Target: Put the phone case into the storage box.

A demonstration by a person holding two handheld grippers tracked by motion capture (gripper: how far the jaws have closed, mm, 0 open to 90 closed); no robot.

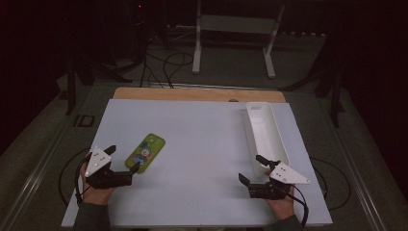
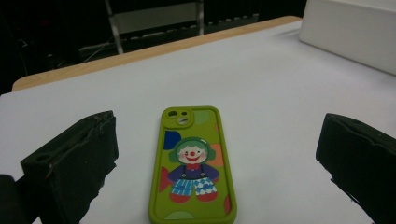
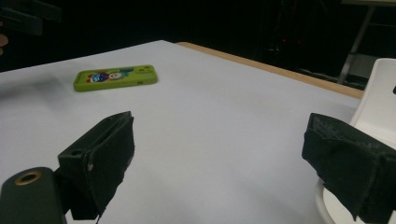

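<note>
A green phone case [image 1: 145, 152] printed with a clown lies flat on the white board [image 1: 207, 130], left of the middle. My left gripper [image 1: 125, 157] is open at the case's near end, one jaw on each side of it. In the left gripper view the case [image 2: 194, 168] lies between the wide-apart jaws of the left gripper [image 2: 219, 140], camera hole pointing away. My right gripper [image 1: 250, 168] is open over bare board near the front right, holding nothing. In the right gripper view the case [image 3: 115, 77] lies far off to the left of the right gripper [image 3: 224, 154].
A long white tray [image 1: 266, 132] stands along the board's right side, just beyond the right gripper; its edge [image 3: 378, 102] is next to the right jaw. A wooden table edge [image 1: 192, 94] runs behind the board. Cables and a white stand [image 1: 235, 29] sit on the floor beyond.
</note>
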